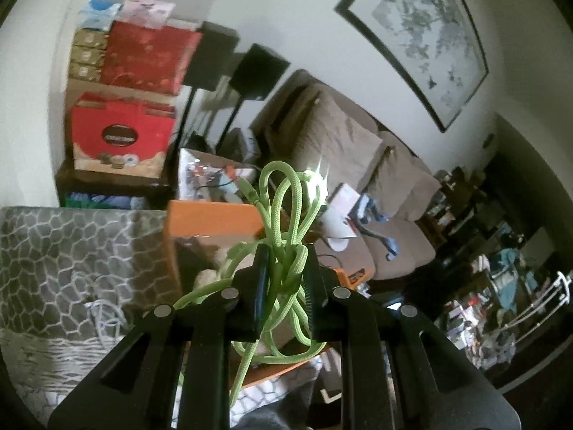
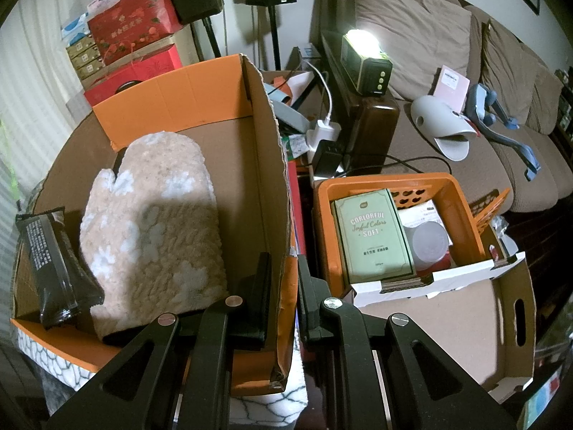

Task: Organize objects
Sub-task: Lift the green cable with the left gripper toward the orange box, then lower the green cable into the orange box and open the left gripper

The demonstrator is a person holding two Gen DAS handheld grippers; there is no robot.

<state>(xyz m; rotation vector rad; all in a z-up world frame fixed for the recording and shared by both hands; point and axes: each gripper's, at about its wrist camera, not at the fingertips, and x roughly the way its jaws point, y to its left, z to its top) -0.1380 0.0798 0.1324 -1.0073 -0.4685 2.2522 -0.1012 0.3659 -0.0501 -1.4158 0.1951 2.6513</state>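
My left gripper point(image 1: 284, 272) is shut on a tangled bright green braided cord point(image 1: 286, 215) and holds it in the air above an orange cardboard box point(image 1: 211, 218); loops hang below the fingers. In the right wrist view my right gripper point(image 2: 283, 276) is shut on the box's right side wall point(image 2: 272, 165), one finger inside and one outside. In the box lie a fluffy pink mitten point(image 2: 150, 215) and a black snack packet point(image 2: 50, 261).
An orange plastic basket point(image 2: 462, 193) with a green carton point(image 2: 374, 233) and a cup sits in a white cardboard tray point(image 2: 501, 322) at the right. Behind are a sofa point(image 2: 447, 53), a lit lamp point(image 2: 365, 61), speakers and stacked red boxes point(image 2: 132, 18). A patterned blanket point(image 1: 71, 251) lies under the box.
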